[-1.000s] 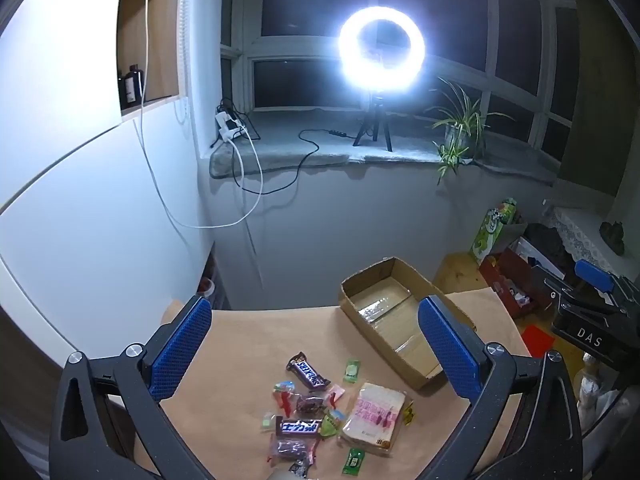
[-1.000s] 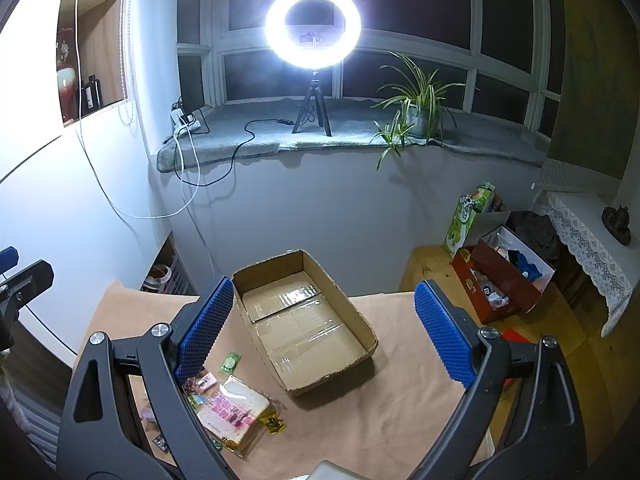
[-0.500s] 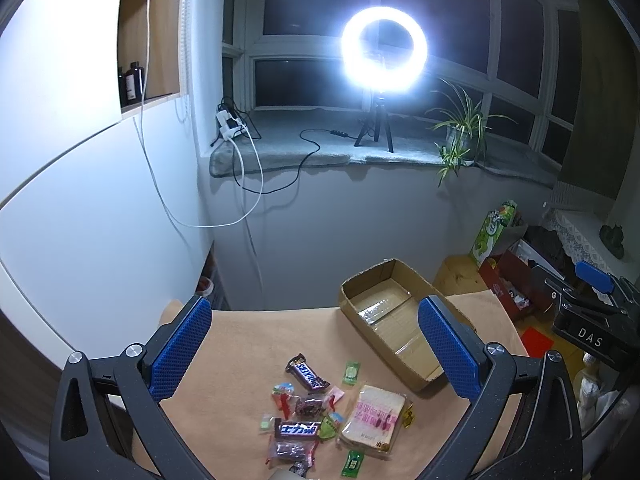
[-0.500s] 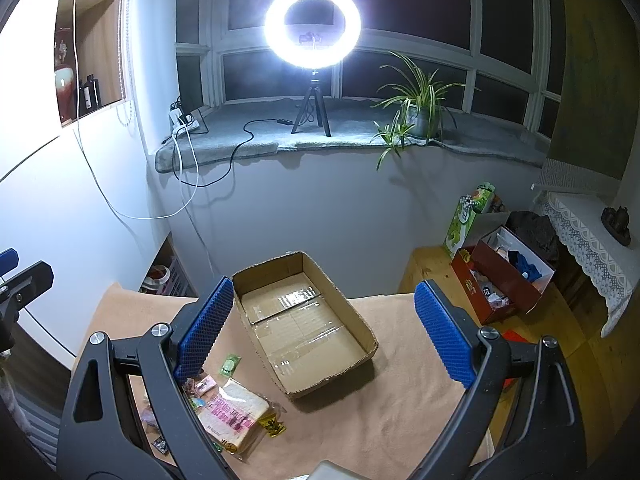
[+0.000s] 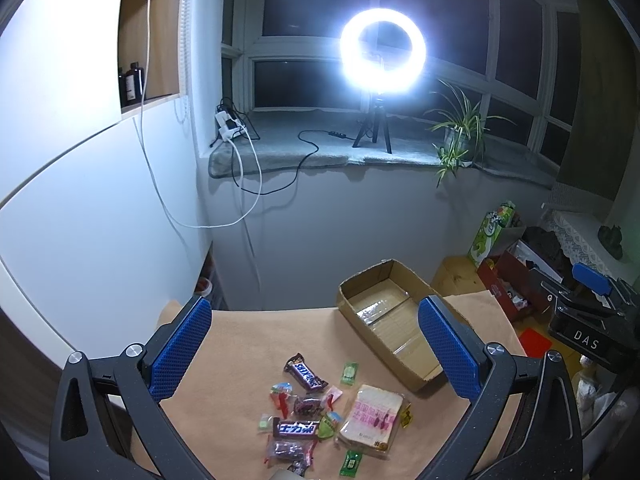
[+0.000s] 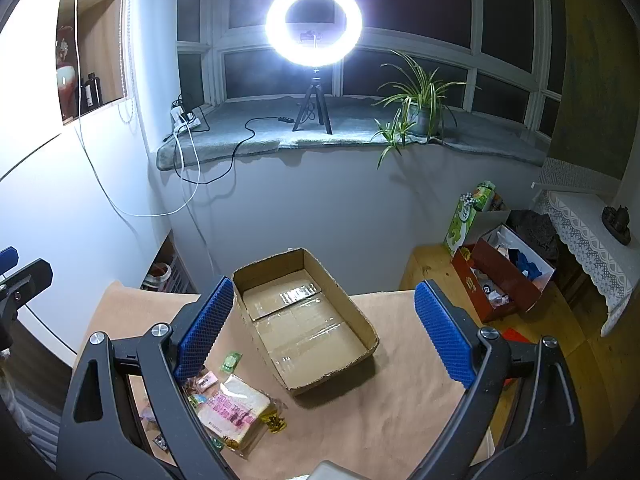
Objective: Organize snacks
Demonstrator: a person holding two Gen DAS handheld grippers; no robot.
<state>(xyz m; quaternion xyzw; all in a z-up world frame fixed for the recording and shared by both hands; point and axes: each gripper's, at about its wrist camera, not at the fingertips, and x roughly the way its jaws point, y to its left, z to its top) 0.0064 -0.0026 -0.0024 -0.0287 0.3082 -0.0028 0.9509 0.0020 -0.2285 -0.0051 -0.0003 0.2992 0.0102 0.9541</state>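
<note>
A pile of snacks lies on the tan table cover (image 5: 248, 344): a Snickers bar (image 5: 306, 374), a second dark bar (image 5: 297, 429), a clear pack of bread with pink print (image 5: 371, 414) (image 6: 234, 412), and several small green and red sweets. An open cardboard box (image 5: 394, 320) (image 6: 304, 320) stands behind and to the right of the pile, with nothing in it. My left gripper (image 5: 316, 348) hovers open above the pile. My right gripper (image 6: 324, 332) is open above the box. Neither holds anything.
A ring light on a tripod (image 5: 382, 58), cables and a potted plant (image 6: 420, 104) sit on the windowsill beyond the table. On the floor to the right are a red box of clutter (image 6: 504, 280) and a green carton (image 6: 468, 216). The white wall is at left.
Both views have shifted only slightly; the snacks and box stay where they were, and both grippers remain open.
</note>
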